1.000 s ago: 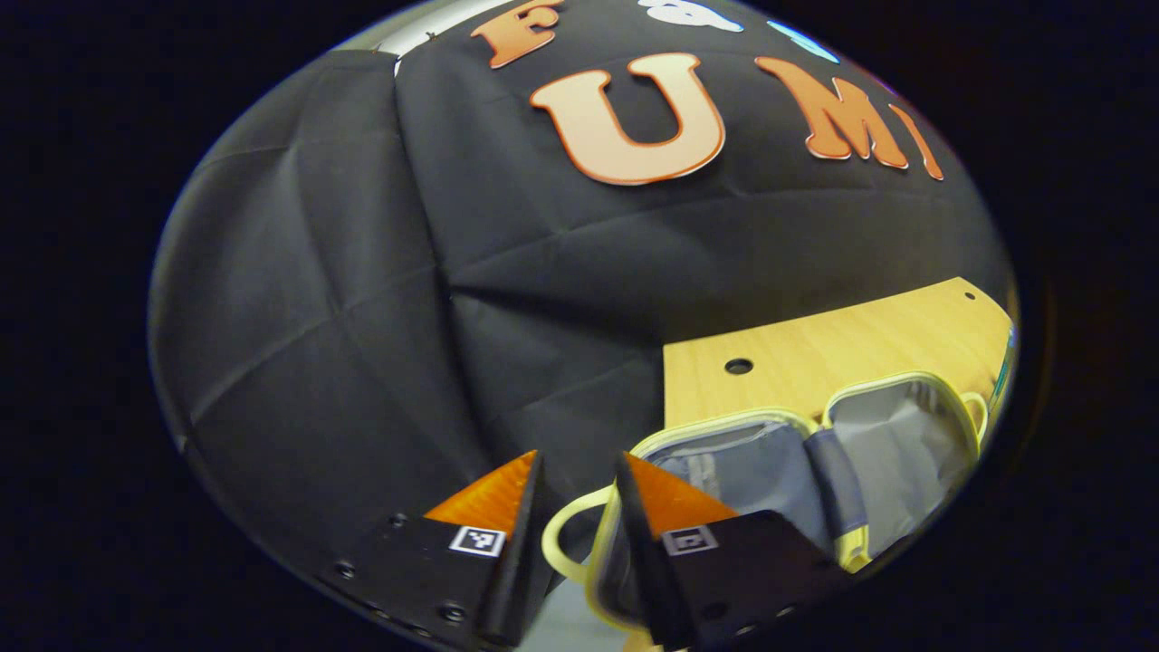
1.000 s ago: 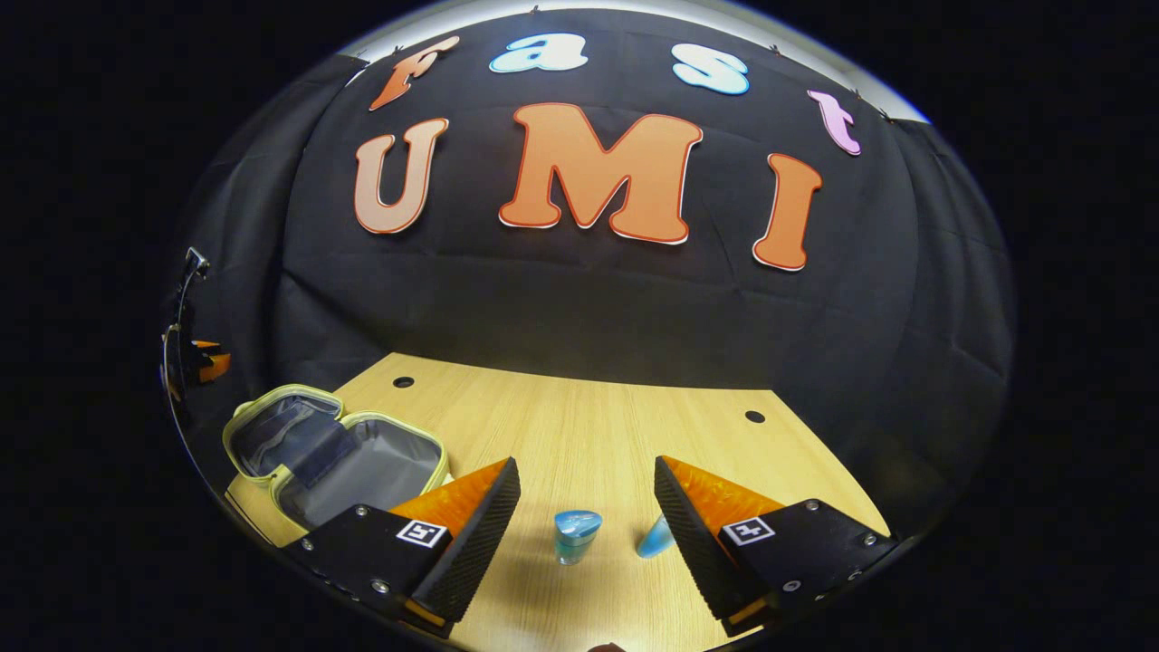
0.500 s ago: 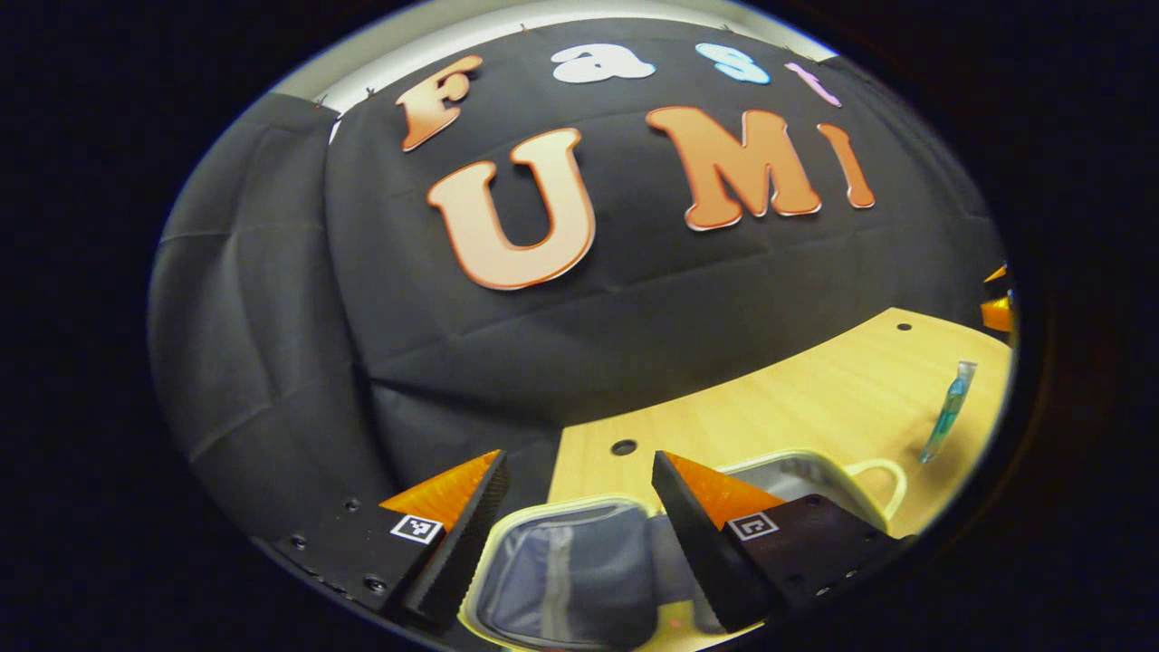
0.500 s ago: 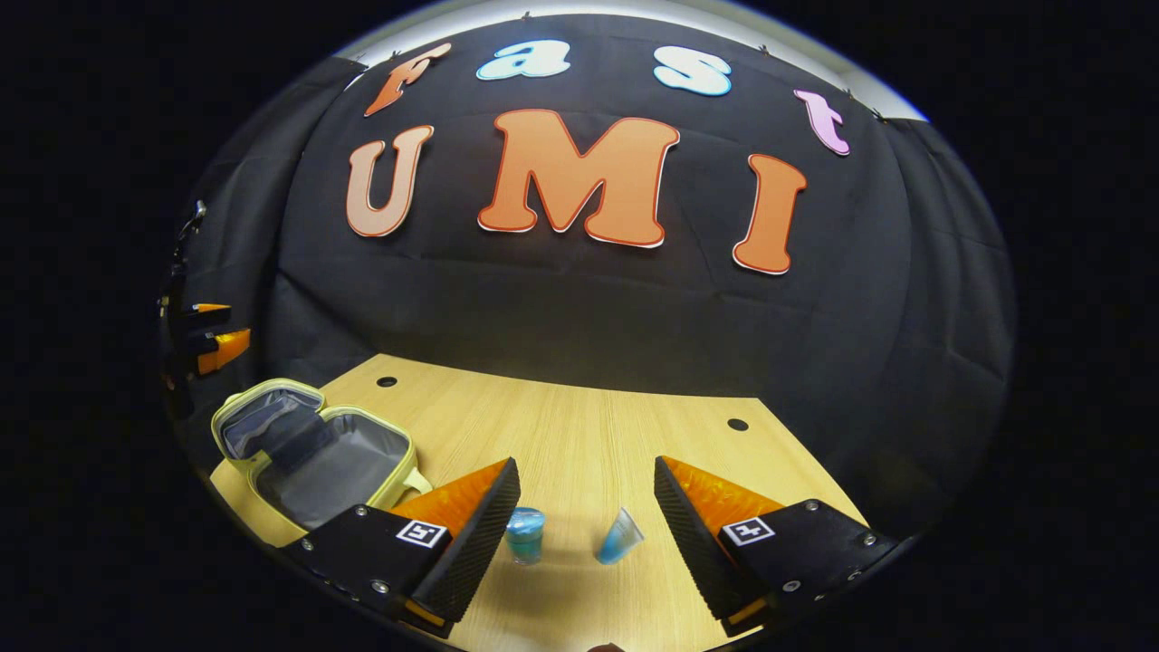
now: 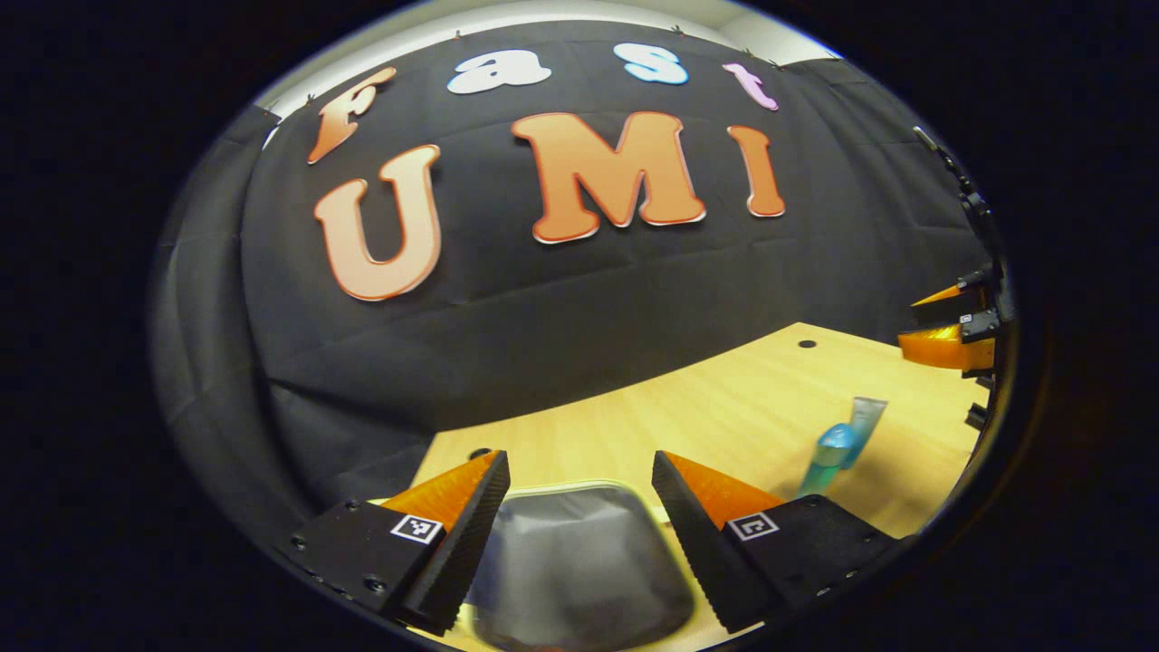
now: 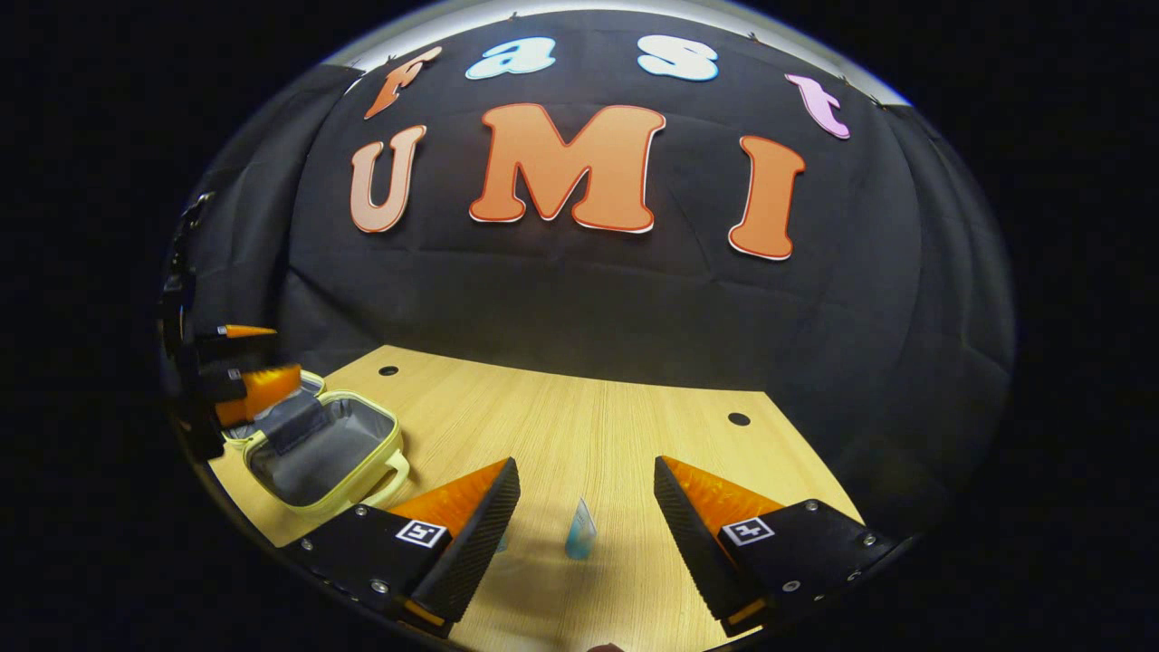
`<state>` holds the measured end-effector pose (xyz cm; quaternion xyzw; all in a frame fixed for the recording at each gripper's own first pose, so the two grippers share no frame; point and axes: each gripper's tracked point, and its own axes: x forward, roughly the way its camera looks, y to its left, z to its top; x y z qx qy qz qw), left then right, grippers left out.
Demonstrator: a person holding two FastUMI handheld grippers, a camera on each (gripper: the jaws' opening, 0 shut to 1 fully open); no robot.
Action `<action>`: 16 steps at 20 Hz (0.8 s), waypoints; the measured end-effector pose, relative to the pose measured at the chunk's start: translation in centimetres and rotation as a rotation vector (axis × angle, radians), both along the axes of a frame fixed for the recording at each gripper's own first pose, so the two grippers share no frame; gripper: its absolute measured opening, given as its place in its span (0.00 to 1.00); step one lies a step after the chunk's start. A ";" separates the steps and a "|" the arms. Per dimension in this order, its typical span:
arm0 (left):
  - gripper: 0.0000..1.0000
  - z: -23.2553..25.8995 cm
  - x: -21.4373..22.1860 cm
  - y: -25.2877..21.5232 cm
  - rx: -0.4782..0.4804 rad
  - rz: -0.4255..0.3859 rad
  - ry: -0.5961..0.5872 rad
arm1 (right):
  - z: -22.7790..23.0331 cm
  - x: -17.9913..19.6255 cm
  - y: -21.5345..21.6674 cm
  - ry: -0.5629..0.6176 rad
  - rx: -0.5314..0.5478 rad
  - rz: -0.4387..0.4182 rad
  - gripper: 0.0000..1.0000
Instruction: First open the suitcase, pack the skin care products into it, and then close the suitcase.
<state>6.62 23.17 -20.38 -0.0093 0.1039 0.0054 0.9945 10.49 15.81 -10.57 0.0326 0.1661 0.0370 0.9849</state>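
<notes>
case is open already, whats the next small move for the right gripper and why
Probably ease the right gripper forward and down over the blue tube. The suitcase lies open on the table with nothing inside its grey lining, the tube stands between the open fingers but apart from them, and a second blue bottle also waits outside the case.

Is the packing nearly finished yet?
Not yet. Done: the suitcase lies open, its grey lining bare. In hand: nothing; the right hand-held gripper hangs open over the tube. Left: pack the tube and bottle, both on the table, then close the suitcase.
</notes>
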 end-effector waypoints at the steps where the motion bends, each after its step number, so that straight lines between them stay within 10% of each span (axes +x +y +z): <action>1: 0.98 0.1 0.4 -1.6 -0.005 -0.015 0.002 | -0.1 0.1 -0.5 -0.002 -0.003 0.005 0.95; 16: 0.99 -6.1 2.8 -19.7 -0.209 -0.271 0.039 | -4.6 -0.4 -5.6 -0.010 -0.045 0.048 0.95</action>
